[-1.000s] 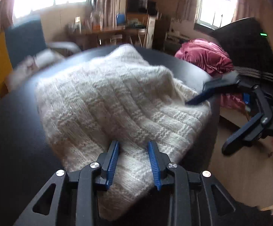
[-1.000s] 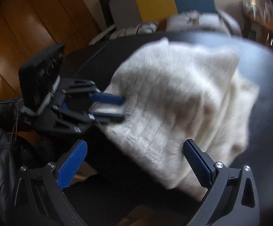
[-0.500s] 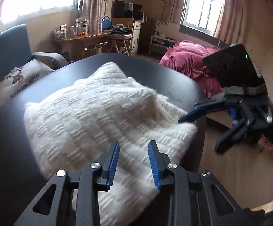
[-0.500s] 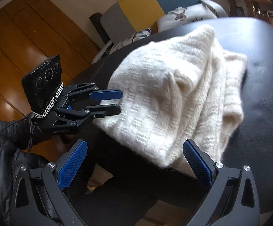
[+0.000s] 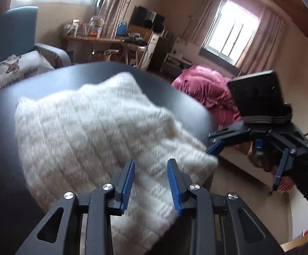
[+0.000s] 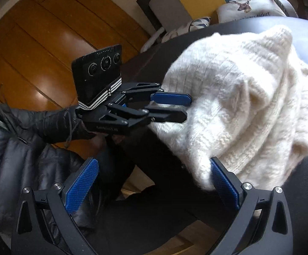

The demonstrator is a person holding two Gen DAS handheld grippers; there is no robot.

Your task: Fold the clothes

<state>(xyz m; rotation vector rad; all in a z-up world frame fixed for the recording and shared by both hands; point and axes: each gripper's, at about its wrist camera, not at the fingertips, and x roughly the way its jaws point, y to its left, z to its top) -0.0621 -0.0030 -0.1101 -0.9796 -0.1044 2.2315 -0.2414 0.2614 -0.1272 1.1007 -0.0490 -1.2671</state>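
Note:
A cream knitted sweater (image 5: 94,127) lies bunched in folds on a round black table (image 5: 3,148). My left gripper (image 5: 151,170) hovers over the sweater's near edge. Its blue pads stand part-way apart and grip nothing. In the right wrist view the same left gripper (image 6: 186,108) points at the sweater (image 6: 249,97) from the left side, its tips at the knit's edge. My right gripper (image 6: 154,182) is wide open, and its right finger (image 6: 224,182) rests against the sweater's near corner. The left wrist view shows the right gripper (image 5: 242,167) at the table's right edge.
Pink bedding (image 5: 207,91) lies on a bed beyond the table. An armchair with a printed cushion (image 5: 16,68) stands at the left, and a cluttered desk (image 5: 103,40) stands under the windows. A black puffy sleeve (image 6: 37,127) sits over the wooden floor (image 6: 37,48).
The right gripper has closed in on the sweater's near corner, and its finger now touches the knit. The left gripper has lifted and turned a little, jaws unchanged. The sweater's corner hangs off the table edge.

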